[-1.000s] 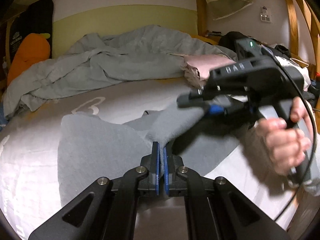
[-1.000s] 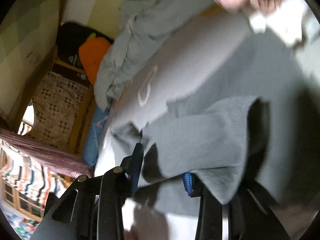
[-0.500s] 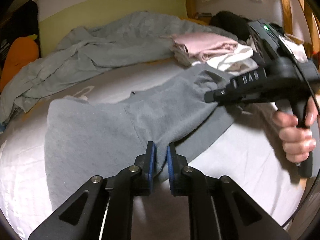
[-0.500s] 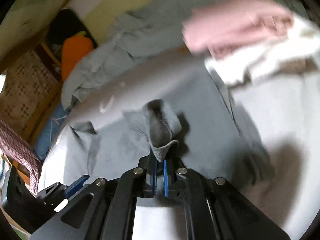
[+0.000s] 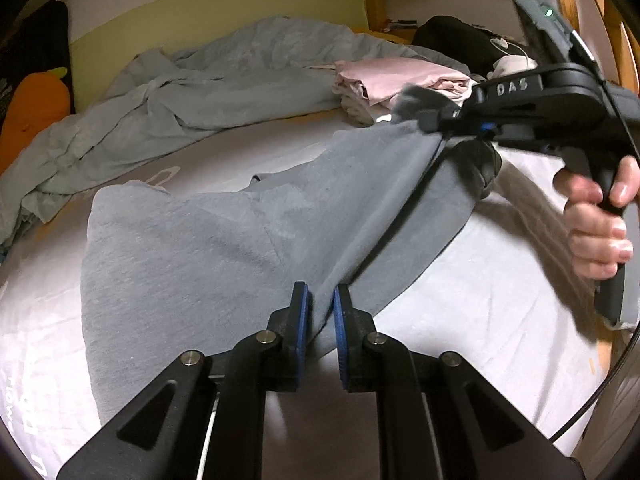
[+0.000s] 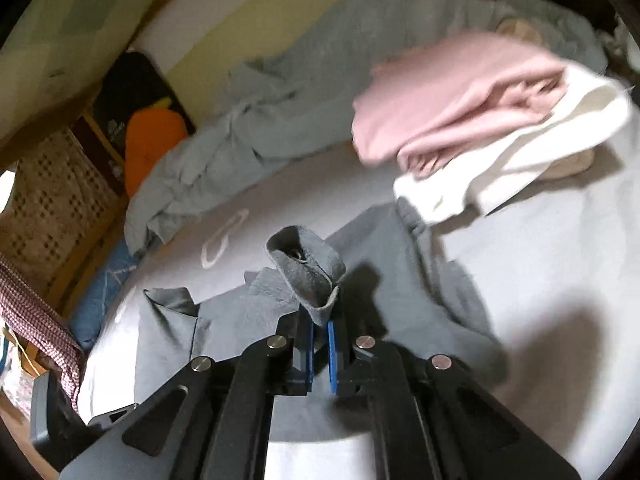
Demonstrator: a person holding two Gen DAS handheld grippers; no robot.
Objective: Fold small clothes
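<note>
Stretching across the pale bedsheet (image 5: 460, 320), the soft grey fleece garment (image 5: 192, 248) lies partly flat on the mattress and partly lifted between our two tools. In the left wrist view the left gripper (image 5: 319, 312) has its blue-padded jaws drawn narrow around a fold of the garment's near edge, the cloth passing between the pads. From there the fabric rises in a taut ridge toward the right gripper (image 5: 448, 124), which we hold by its black handle in our right hand (image 5: 596, 220) above the sheet. In the right wrist view the right gripper (image 6: 319, 344) has its jaws nearly together on a curled cuff-like end of the garment (image 6: 308, 268), which stands up just in front of the pads; the rest of the grey cloth spreads on the sheet below. Beyond that end sits a folded pile with a pink cloth (image 6: 460, 92) on top of a white one (image 6: 520, 160). A rumpled grey-blue duvet (image 5: 224, 88) runs along the far side of the bed, and an orange carrot-shaped plush (image 5: 36, 100) leans at the far left corner.
</note>
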